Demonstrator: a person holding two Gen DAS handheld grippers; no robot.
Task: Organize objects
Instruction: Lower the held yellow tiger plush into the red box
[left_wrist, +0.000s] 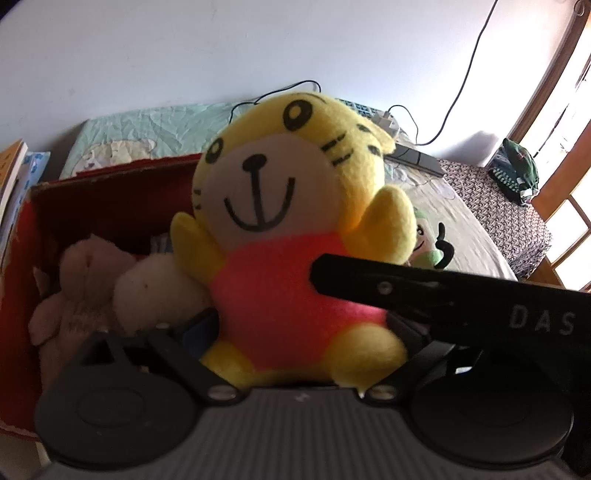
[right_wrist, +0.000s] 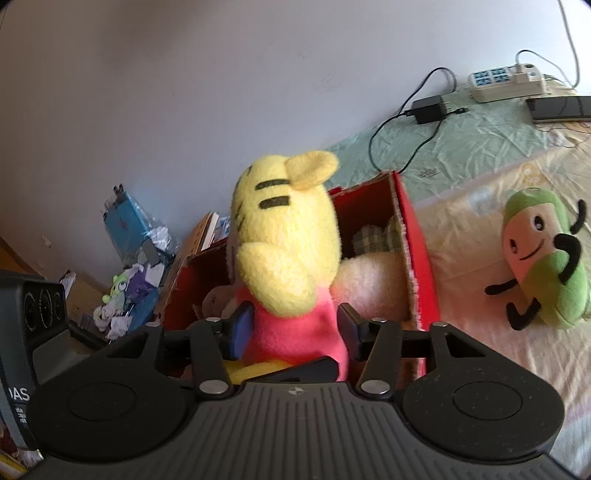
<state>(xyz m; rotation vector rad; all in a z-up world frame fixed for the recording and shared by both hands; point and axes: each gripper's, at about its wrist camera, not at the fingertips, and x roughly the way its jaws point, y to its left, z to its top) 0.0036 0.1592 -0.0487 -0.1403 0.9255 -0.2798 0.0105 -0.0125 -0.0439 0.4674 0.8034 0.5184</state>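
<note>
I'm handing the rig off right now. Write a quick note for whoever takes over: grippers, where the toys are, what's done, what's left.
Left gripper and right gripper: both shut on the yellow tiger plush, held above the red box.
Done: beige plush toys already lie in the box.
Left: lower the tiger into the box and release; then fetch the green plush, lying on the bed beside the box.

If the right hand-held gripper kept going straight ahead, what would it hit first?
It already clamps the yellow tiger plush toy in the pink shirt. Straight on, the right hand-held gripper would probably carry the toy into the open red cardboard box, onto the cream plush inside; depth is unclear.
</note>
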